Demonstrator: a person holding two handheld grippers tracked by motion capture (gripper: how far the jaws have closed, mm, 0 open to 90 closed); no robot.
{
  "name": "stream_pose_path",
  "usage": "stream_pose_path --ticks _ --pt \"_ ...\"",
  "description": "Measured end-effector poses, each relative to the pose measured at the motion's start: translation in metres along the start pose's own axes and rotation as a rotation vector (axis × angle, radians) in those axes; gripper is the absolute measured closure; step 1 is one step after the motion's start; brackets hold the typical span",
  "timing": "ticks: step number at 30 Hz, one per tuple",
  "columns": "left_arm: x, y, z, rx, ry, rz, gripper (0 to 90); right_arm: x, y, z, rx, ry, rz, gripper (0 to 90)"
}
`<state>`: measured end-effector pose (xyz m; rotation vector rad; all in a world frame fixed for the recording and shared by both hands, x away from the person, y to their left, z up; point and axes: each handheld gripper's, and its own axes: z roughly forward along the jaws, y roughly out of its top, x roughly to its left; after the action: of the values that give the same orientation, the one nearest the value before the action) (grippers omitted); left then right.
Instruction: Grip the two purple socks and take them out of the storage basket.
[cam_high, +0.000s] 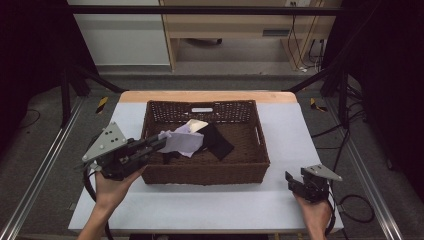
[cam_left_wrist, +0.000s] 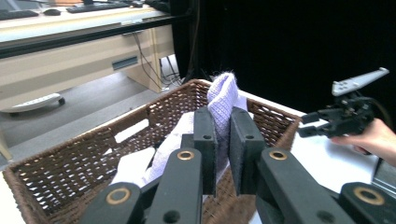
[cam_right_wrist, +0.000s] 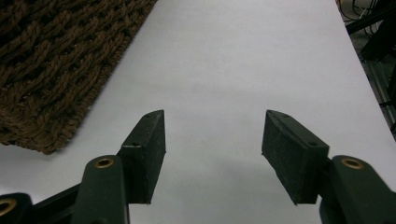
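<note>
A brown wicker basket (cam_high: 250, 165) stands in the middle of the white table and holds cloths. My left gripper (cam_high: 162, 141) reaches over the basket's left rim and is shut on a pale lilac knitted cloth (cam_high: 182, 141), lifted above the basket floor. In the left gripper view the lilac cloth (cam_left_wrist: 223, 95) sticks up between the closed jaws of the left gripper (cam_left_wrist: 223, 140). A black cloth (cam_high: 217, 141) and a cream cloth (cam_high: 196, 124) lie in the basket. My right gripper (cam_high: 291, 181) rests open at the table's front right, and the right gripper (cam_right_wrist: 212, 140) has bare table between its jaws.
The basket's corner (cam_right_wrist: 51, 70) lies left of the right gripper. The table (cam_high: 295, 130) has bare white surface right of and in front of the basket. Beyond the table's far edge stands a wooden desk (cam_high: 240, 25). Black frame bars (cam_high: 70, 95) flank the table.
</note>
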<state>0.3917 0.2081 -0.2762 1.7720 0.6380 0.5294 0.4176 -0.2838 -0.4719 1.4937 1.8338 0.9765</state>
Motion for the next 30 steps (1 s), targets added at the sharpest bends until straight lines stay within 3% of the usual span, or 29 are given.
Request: stream_pose_path --ticks 7,18,19,23,24,25,26,30 --pt "-0.013 -0.012 -0.012 0.019 -0.029 0.008 81.6 0.000 -0.001 0.000 -0.001 0.000 -0.002 40.1" --pt "-0.033 -0.054 -0.018 0.118 -0.082 0.003 81.6 0.002 -0.002 -0.001 0.005 0.002 -0.003 40.2" --pt "-0.034 -0.065 -0.016 0.144 -0.088 -0.010 81.6 0.002 -0.002 0.000 0.005 0.002 -0.004 40.2" --pt "-0.031 -0.081 -0.010 0.174 -0.100 -0.048 81.6 0.003 -0.002 0.000 0.005 0.002 -0.010 40.2" --pt "-0.029 -0.090 -0.004 0.212 -0.104 -0.068 81.6 0.004 -0.003 0.000 0.009 0.005 -0.009 40.2" --pt "-0.029 -0.090 -0.004 0.212 -0.104 -0.068 81.6 0.004 -0.003 0.000 0.010 0.005 -0.009 40.2" --pt "-0.028 -0.100 0.002 0.235 -0.112 -0.092 81.6 0.004 -0.003 0.000 0.011 0.005 -0.010 40.1" --pt "-0.027 -0.118 0.016 0.296 -0.120 -0.111 81.6 0.004 -0.004 0.001 0.010 0.004 -0.010 40.1"
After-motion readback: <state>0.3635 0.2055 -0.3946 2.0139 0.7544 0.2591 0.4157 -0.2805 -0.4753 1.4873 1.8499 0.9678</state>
